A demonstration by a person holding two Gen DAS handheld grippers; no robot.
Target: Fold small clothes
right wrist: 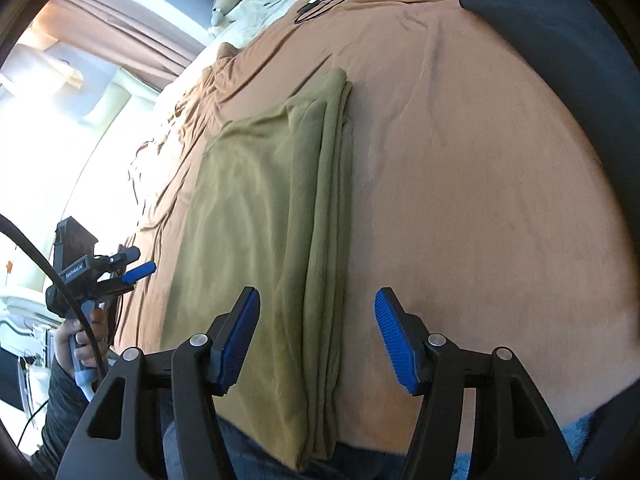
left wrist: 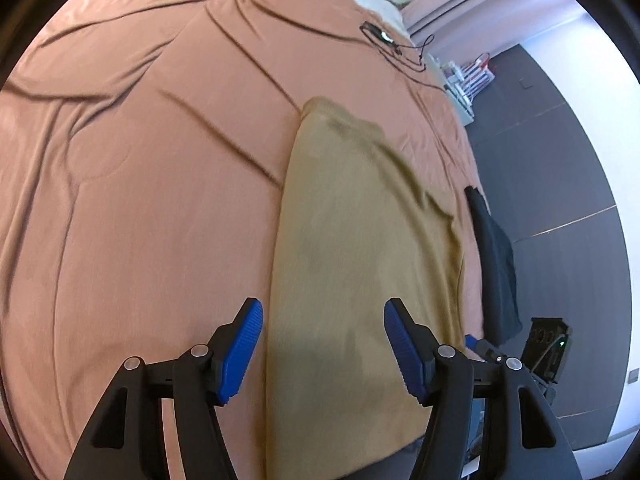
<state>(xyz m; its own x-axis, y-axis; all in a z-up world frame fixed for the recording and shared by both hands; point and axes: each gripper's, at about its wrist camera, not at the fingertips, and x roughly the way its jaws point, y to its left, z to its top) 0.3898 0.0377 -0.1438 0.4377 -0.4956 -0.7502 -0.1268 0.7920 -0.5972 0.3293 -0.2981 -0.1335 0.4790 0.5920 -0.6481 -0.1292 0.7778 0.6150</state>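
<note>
The salmon bedsheet [left wrist: 140, 200] fills most of both wrist views, creased toward 11 o'clock in the left one. On it lies the olive garment [right wrist: 256, 240], folded into a long strip that runs from 6 o'clock up toward 12; in the right wrist view its stacked edges sit along the 3 o'clock side of the strip, several layers deep. A dark garment [left wrist: 496, 264] hangs off the bed edge at 3 o'clock in the left view. Smaller, a black cable [left wrist: 400, 52] lies far off at 1 o'clock.

The left gripper [left wrist: 324, 344] stands roughly half open with nothing between its blue pads, the near end of the strip lying below the gap. The right gripper [right wrist: 318, 340] is likewise parted and empty, hovering over the strip's layered edge.

Likely risks: the layered edge is loose, so a pinch that catches only the top layers would peel the stack apart. The sheet is soft and wrinkled, so a low pinch could grab bedsheet along with the garment. Uneven lifting by the two hands would skew the next fold
</note>
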